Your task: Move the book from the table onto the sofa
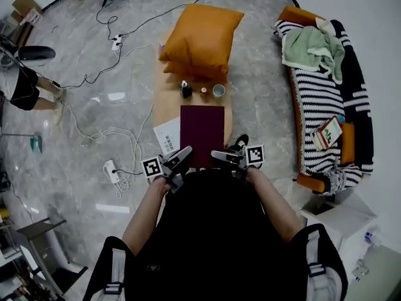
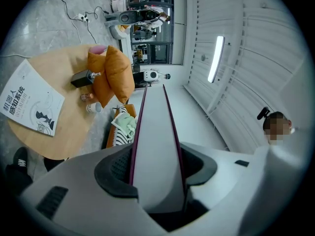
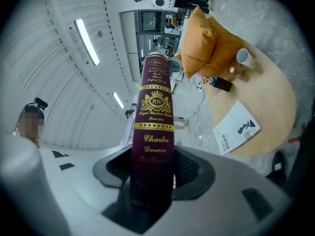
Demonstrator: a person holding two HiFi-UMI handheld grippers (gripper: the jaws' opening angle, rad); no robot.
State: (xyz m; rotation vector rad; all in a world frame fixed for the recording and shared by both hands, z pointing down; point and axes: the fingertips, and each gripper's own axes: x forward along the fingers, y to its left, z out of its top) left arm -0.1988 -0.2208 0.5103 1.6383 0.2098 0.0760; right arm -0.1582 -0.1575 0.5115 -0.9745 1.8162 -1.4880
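My left gripper [image 1: 182, 158] and right gripper [image 1: 223, 157] are both clamped on the maroon book [image 1: 202, 133], held flat over the near end of the wooden surface [image 1: 164, 102], its gold-lettered spine reading "RW" and "Charles Darwin", a white cup [image 1: 218, 91] beyond.

The head camera is looking steeply down from the person's head over the oval light-wood table [image 1: 161, 99] and striped sofa [image 1: 313, 105]. The cameras on the left gripper [image 1: 183, 154] and right gripper [image 1: 220, 156] are sitting close behind their jaws, rolled sideways, looking level along the maroon hardback book [image 1: 202, 133], one at its page edge, one at its spine. All three are sharing the table and orange cushions [image 1: 203, 36]
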